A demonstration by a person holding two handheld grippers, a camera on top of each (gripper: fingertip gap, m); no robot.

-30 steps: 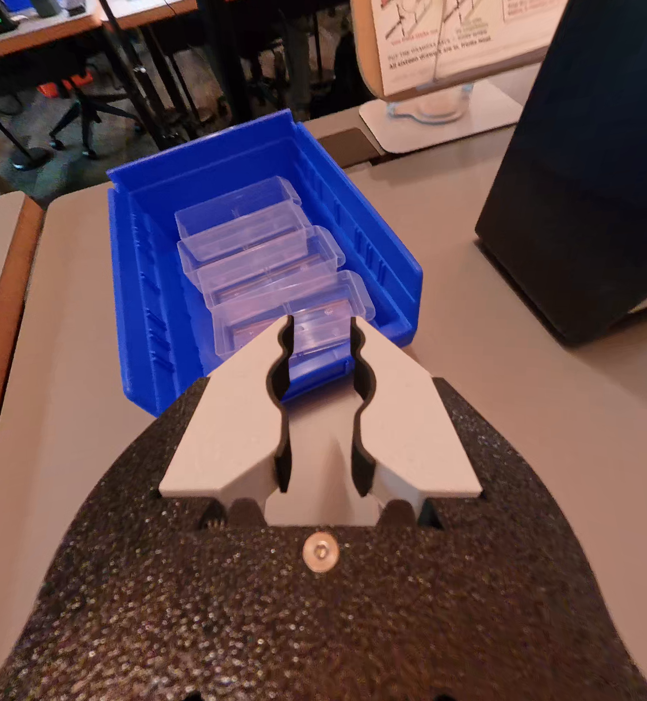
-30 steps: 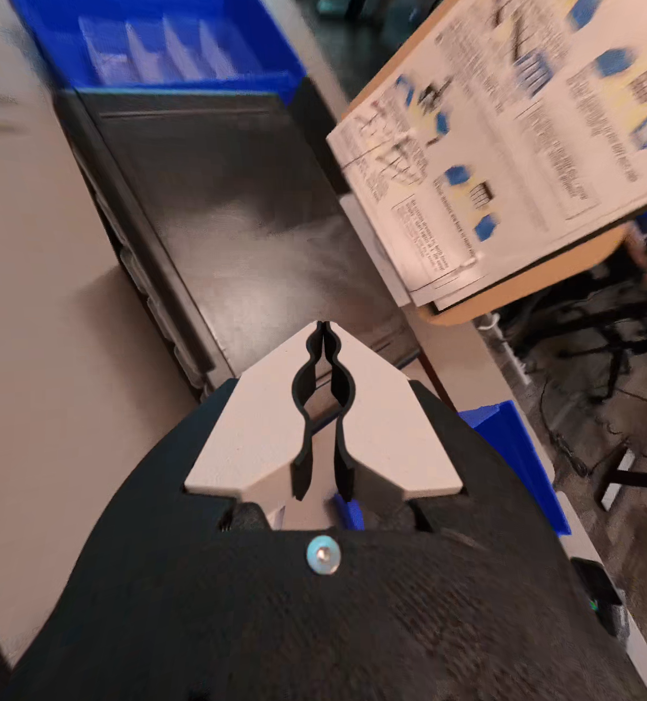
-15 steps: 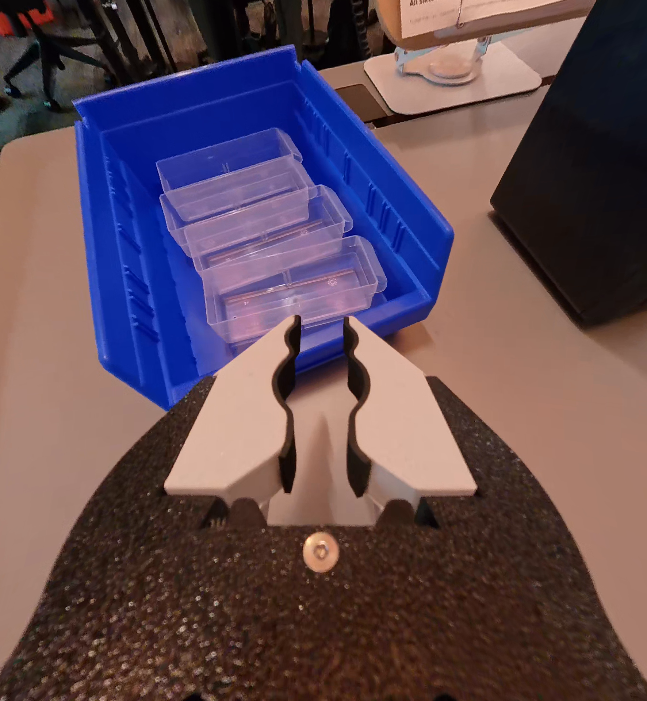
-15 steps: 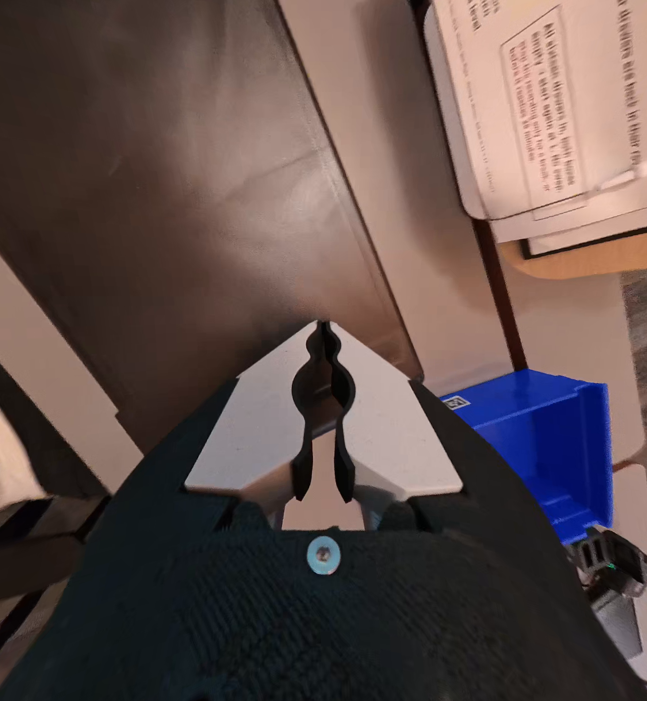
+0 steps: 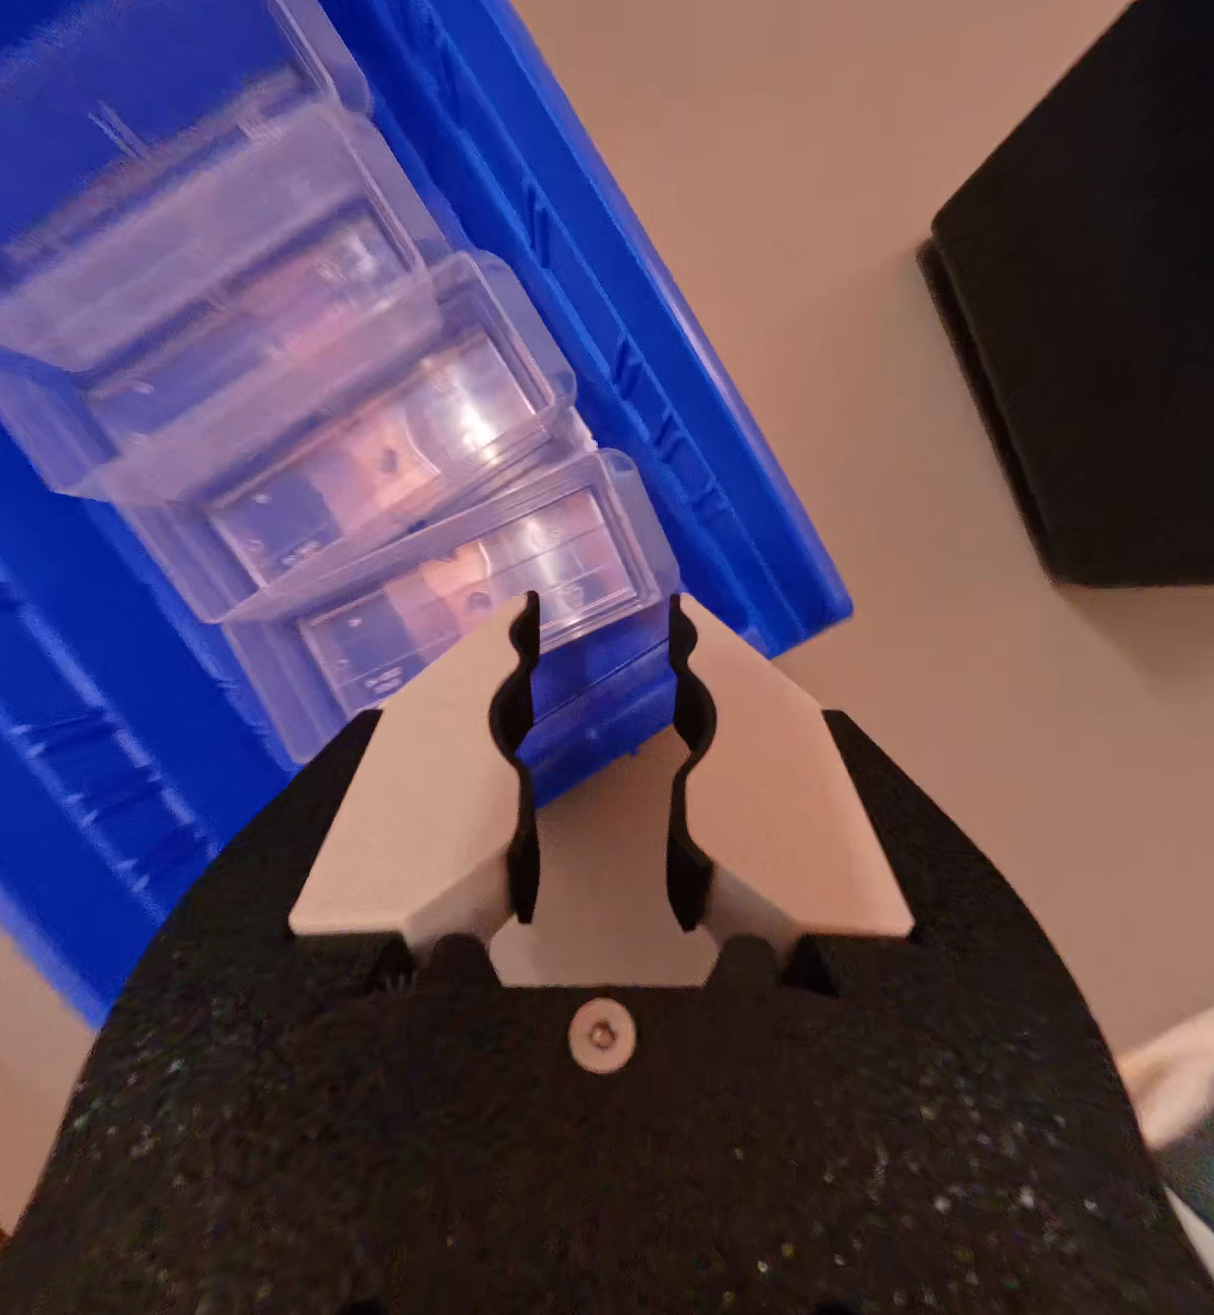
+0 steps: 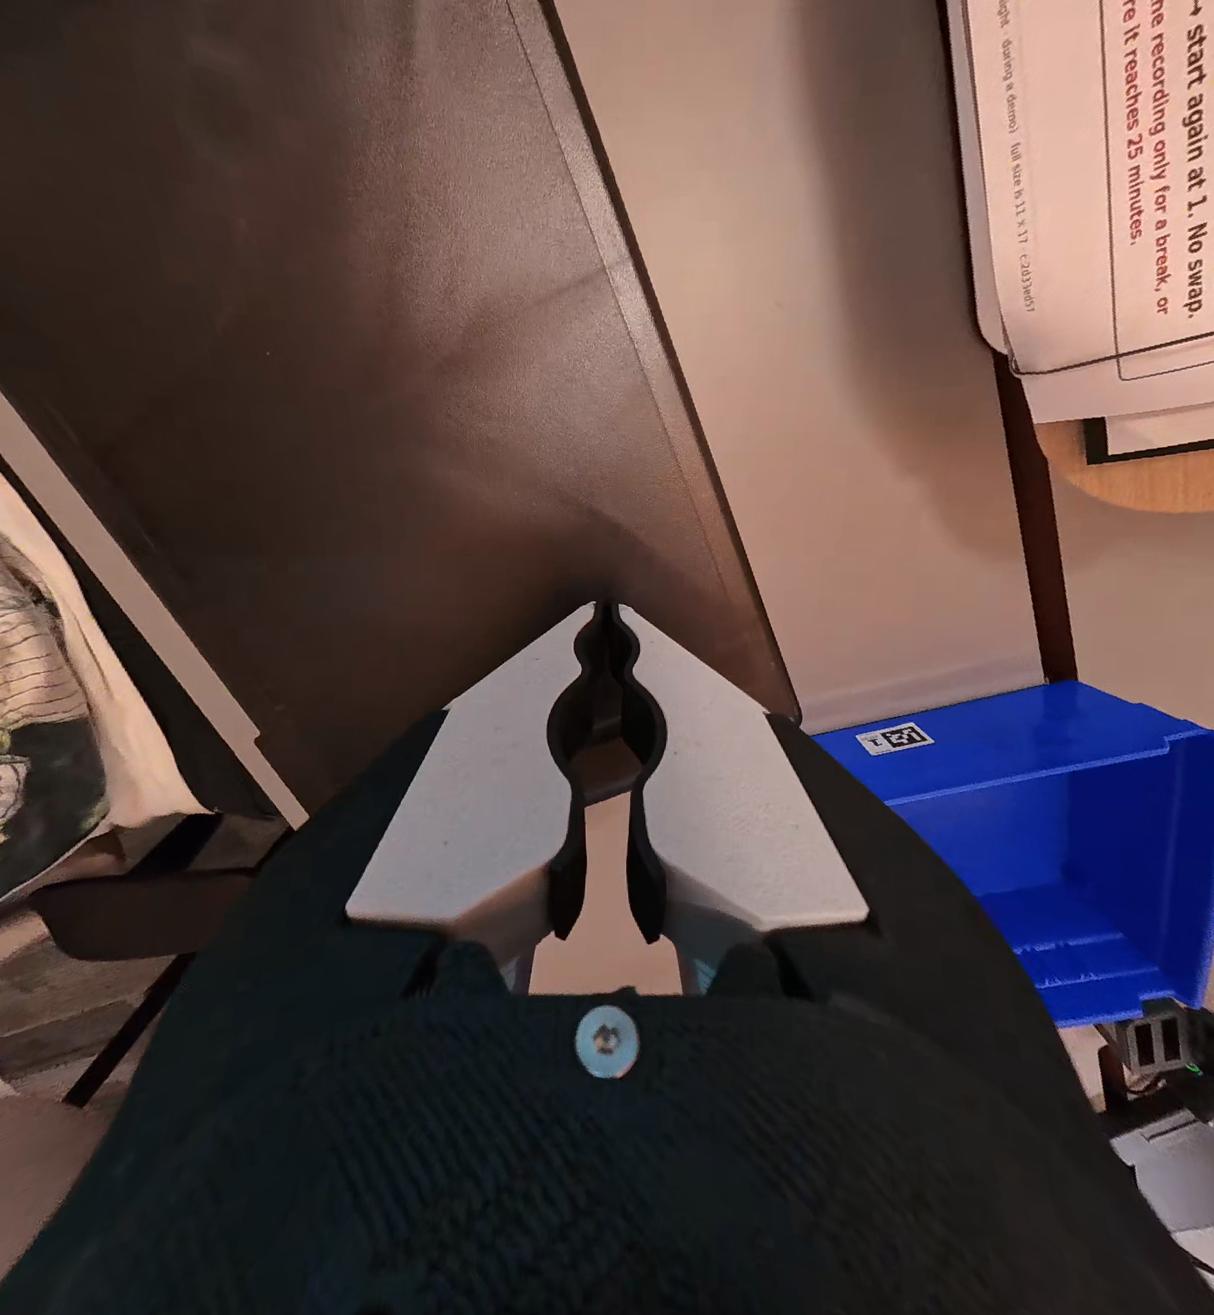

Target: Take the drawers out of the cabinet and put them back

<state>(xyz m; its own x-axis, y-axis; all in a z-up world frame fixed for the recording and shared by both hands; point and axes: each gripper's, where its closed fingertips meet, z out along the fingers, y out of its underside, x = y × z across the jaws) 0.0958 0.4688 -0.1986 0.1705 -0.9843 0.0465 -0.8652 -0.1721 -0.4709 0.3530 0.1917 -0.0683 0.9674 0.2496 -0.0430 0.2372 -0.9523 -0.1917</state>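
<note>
In the left wrist view several clear plastic drawers (image 5: 348, 441) lie overlapped in a blue bin (image 5: 661, 398) on the tan table. My left gripper (image 5: 600, 605) is open and empty, its tips over the nearest drawer (image 5: 462, 612) at the bin's near end. The black cabinet (image 5: 1124, 341) stands to the right. In the right wrist view my right gripper (image 6: 605, 610) is shut and empty, its tips against or just above the cabinet's dark top (image 6: 348, 341). The cabinet's drawer front is hidden.
A second, empty blue bin (image 6: 1060, 840) sits to the right of the cabinet in the right wrist view. A printed instruction sheet on a stand (image 6: 1117, 199) is at the upper right. A black device with cables (image 6: 1173, 1067) lies below the bin. A person's patterned clothing (image 6: 13, 640) shows at the left.
My left gripper has dropped closer over the bin and tilted, its tips now over the nearest drawer, jaws slightly wider. My right gripper stays shut and has held over the cabinet top.
</note>
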